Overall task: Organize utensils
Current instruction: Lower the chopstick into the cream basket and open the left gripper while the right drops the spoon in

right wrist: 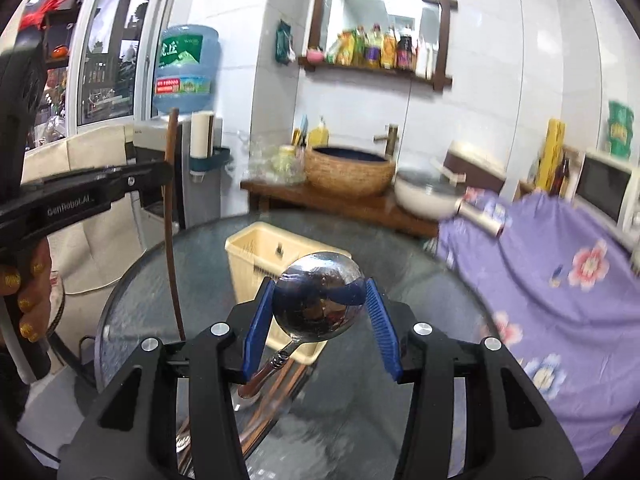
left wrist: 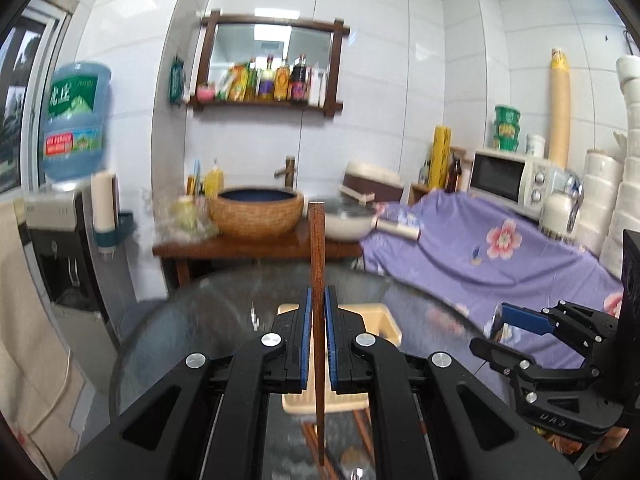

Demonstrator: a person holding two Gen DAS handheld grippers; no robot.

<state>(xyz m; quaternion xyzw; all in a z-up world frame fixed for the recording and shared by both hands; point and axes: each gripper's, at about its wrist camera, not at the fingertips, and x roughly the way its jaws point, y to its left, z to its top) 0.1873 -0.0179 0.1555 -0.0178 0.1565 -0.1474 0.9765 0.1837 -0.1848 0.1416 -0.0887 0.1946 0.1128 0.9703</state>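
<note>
Dark wood, thin and stiff, stands upright between the blue pads of the left gripper (left wrist: 318,344): a single chopstick (left wrist: 317,280), clamped near its middle, its square end above the jaws and its tip below them. Beyond and beneath the jaws sits the cream plastic utensil basket (left wrist: 390,326) on the glass tabletop (left wrist: 192,320).

The right gripper (right wrist: 320,320) has its jaws closed against the bowl of a steel spoon (right wrist: 318,294), the handle hanging down below them and the basket just behind. That polished, rounded bowl looks slippery and heavy for such a pinch, so it could pivot; the flatter neck would be the surer hold. The chopstick is light and rigid, unlikely to slip, though it may swing if nudged.
</note>
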